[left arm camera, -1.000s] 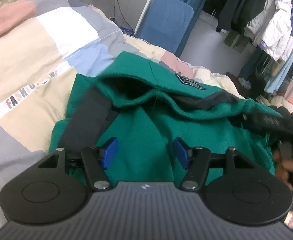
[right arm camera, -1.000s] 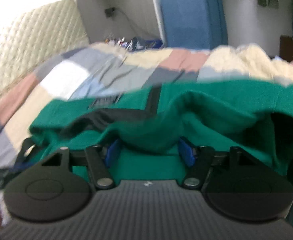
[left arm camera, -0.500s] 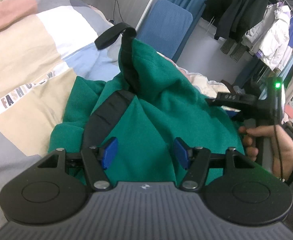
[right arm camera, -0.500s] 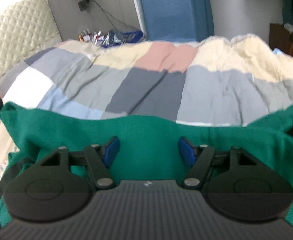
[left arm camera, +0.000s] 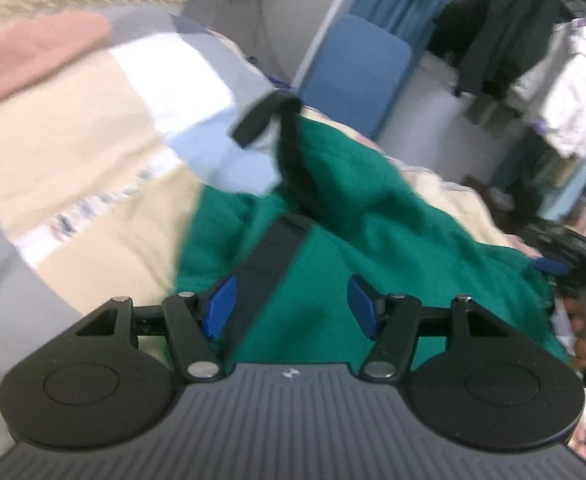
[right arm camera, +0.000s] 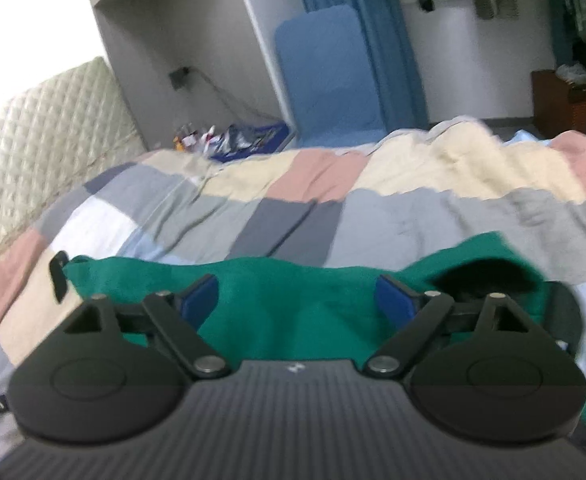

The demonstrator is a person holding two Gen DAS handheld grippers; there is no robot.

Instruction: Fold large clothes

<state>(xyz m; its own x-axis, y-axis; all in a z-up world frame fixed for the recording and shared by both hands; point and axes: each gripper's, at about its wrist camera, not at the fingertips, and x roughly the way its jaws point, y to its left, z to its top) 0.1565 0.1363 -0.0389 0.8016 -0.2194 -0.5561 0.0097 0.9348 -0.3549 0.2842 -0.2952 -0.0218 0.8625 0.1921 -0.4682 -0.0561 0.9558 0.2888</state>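
Observation:
A green garment (left arm camera: 373, 240) with black trim and a black strap (left arm camera: 261, 116) lies bunched on the patchwork bed cover (left arm camera: 93, 152). My left gripper (left arm camera: 289, 304) is open just above its near part, nothing between the blue pads. The other gripper shows at the right edge of the left wrist view (left arm camera: 573, 256), at the garment's right side. In the right wrist view my right gripper (right arm camera: 297, 300) is open, wider than the left one, over the green cloth (right arm camera: 293, 280); the strap (right arm camera: 57, 276) hangs at its left end.
A quilted headboard (right arm camera: 33, 152) stands on the left. A blue padded panel (right arm camera: 333, 72) and a blue curtain stand past the bed. A rack of hanging clothes (left arm camera: 553, 60) fills the right. A blue bin of clutter (right arm camera: 245, 140) sits by the wall.
The right gripper's jaws have spread wider and it has drawn back and up from the cloth's raised edge. The raised green fold has sunk a little. The left view has swung and blurred.

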